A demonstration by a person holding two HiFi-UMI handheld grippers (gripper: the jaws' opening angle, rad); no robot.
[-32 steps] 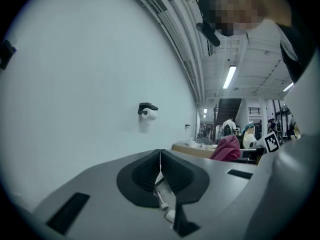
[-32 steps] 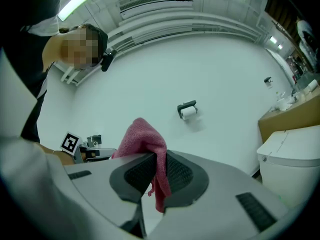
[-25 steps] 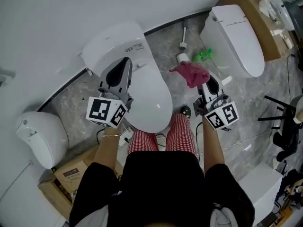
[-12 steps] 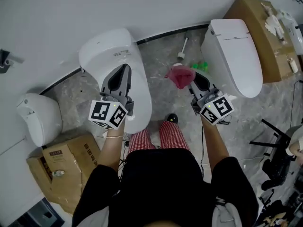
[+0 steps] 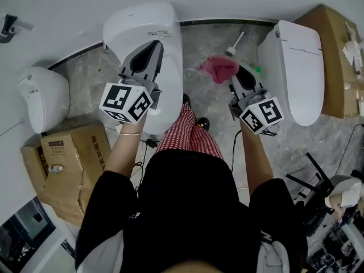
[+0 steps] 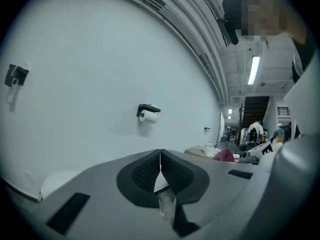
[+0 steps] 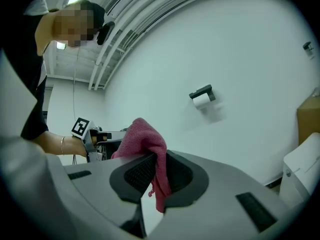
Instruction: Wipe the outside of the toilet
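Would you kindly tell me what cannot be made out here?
White ceramic toilet, head view: front hidden under left gripper and red checked trouser leg.
Brown cardboard box, head view: label print too small.
Pink knitted cloth, head view: clamped end under right gripper.

White, glossy toilet (image 5: 142, 27) of long oval form, lid down, broad back end against the wall, rounded front end pointing away from it. Smooth one-piece shell, with a small printed label on top near the back. Standing upright on grey marbled floor.

Pink-red knitted cloth (image 5: 219, 68), bunched and crumpled, off to the toilet's right, level with its back half, apart from the shell and not touching it. Held up off the floor, pinched between the closed jaws of the right gripper (image 7: 159, 169): a rounded wad bulging above the jaws toward the toilet, a narrow tail with a loose thread hanging below.
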